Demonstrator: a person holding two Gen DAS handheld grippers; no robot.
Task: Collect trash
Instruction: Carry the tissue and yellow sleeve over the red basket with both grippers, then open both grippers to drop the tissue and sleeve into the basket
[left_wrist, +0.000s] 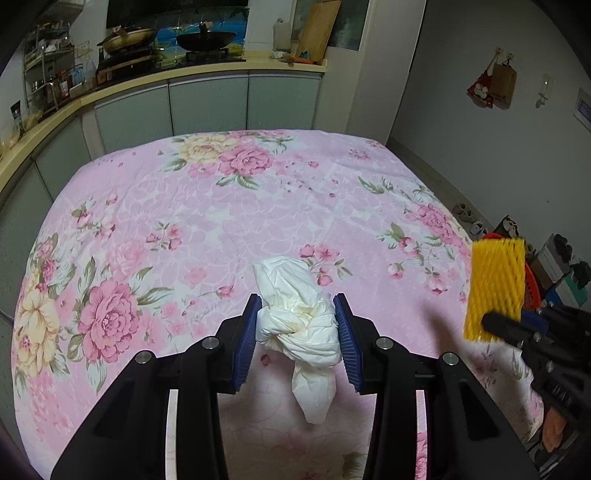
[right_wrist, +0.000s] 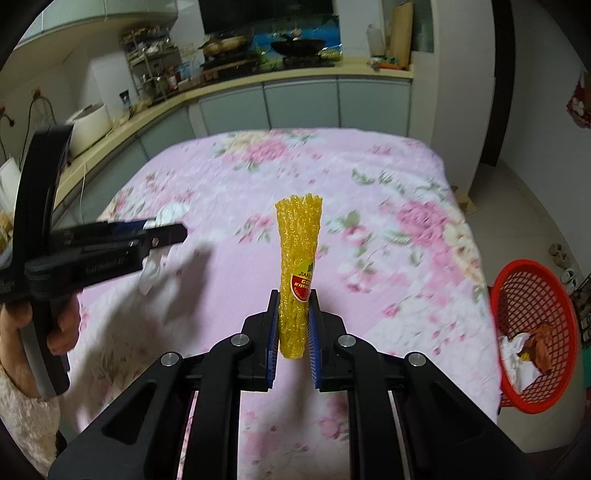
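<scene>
My left gripper is shut on a crumpled white tissue wad and holds it above the pink floral tablecloth. The wad's tail hangs down between the fingers. My right gripper is shut on a yellow foam fruit net with a red and green sticker, held upright above the table. The net also shows in the left wrist view, at the right edge. The left gripper with the tissue also shows in the right wrist view, at the left.
A red plastic basket stands on the floor off the table's right edge, holding white and brown scraps. A kitchen counter with pans runs behind the table. Shoes and boxes lie on the floor at the right.
</scene>
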